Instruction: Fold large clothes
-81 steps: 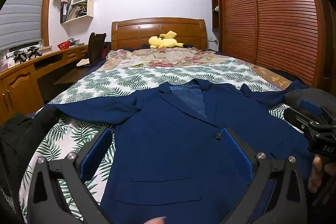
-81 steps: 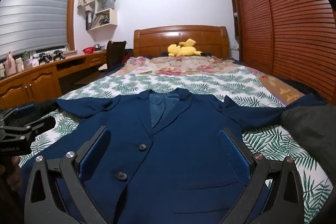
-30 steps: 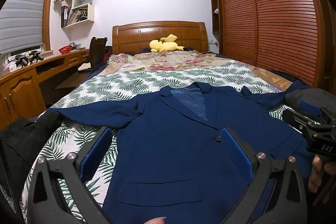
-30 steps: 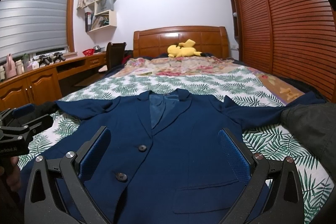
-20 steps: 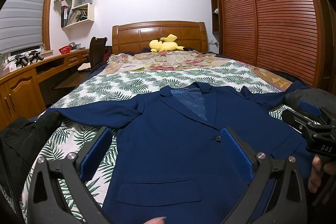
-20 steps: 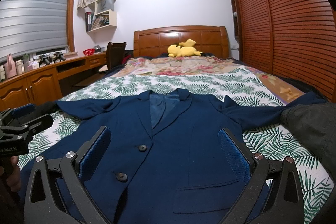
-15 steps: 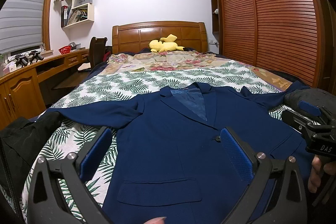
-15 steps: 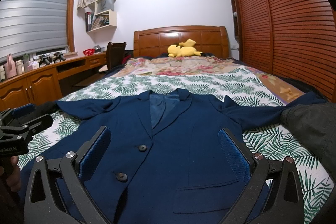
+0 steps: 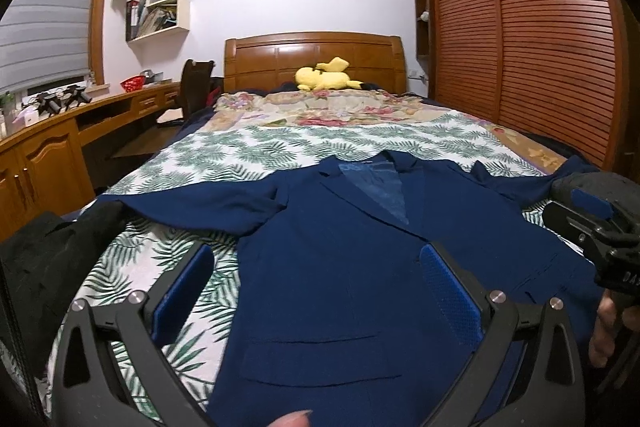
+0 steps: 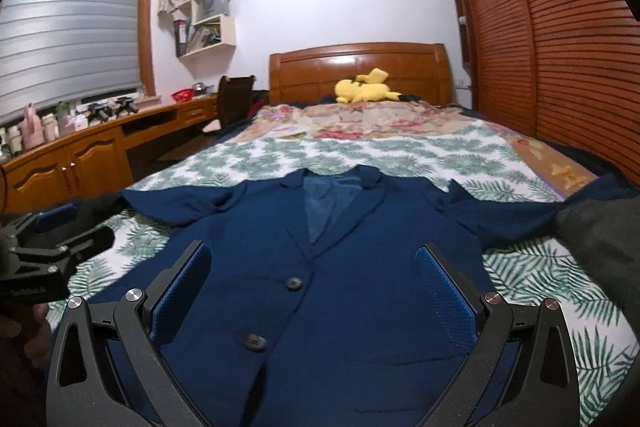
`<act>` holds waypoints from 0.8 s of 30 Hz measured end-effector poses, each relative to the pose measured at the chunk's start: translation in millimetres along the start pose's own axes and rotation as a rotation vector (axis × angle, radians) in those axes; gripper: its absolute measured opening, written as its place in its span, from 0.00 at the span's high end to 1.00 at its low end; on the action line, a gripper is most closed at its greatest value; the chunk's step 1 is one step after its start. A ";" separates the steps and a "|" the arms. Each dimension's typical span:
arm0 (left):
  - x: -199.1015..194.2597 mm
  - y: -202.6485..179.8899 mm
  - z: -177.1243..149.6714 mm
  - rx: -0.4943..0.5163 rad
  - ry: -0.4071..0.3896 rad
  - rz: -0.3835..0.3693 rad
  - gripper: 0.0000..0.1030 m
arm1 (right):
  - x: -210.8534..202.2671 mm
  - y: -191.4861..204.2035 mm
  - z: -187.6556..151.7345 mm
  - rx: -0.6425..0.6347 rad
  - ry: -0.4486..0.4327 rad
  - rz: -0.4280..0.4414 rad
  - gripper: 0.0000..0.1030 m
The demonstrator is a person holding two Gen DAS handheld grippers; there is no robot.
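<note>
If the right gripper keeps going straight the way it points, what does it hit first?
Most likely the navy jacket: the open right gripper frames the jacket's buttoned front lying flat on the bed, with nothing between. Depth is unclear; a shallow path might skim toward the collar instead.

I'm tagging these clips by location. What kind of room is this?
A home bedroom, most likely: a bed with a wooden headboard, a plush toy by it, and a louvered wardrobe along one wall. A blue jacket lies spread on the leaf-print bedspread.
</note>
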State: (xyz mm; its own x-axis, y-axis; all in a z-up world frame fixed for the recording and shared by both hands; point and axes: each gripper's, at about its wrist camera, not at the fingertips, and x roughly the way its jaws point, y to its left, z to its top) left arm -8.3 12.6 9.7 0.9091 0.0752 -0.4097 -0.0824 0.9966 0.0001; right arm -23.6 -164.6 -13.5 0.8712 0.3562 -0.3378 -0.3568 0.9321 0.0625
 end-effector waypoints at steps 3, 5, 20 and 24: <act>-5.1 10.6 2.2 -0.015 0.000 0.021 0.00 | 3.4 7.7 4.6 -0.015 -0.002 0.029 0.00; -8.6 18.1 2.4 -0.021 0.002 0.038 0.00 | 8.7 14.0 6.9 -0.022 0.009 0.041 0.00; -11.1 83.8 -4.2 -0.054 0.051 0.112 0.00 | 61.7 61.4 32.6 -0.063 0.102 0.175 0.00; -6.2 103.8 -5.2 -0.057 0.065 0.123 0.00 | 84.5 76.7 47.0 -0.075 0.111 0.207 0.00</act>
State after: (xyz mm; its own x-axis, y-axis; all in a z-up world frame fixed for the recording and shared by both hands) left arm -24.5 115.4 7.6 0.8626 0.1920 -0.4681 -0.2160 0.9764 0.0025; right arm 38.5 -60.0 6.8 0.7362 0.5255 -0.4265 -0.5512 0.8312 0.0727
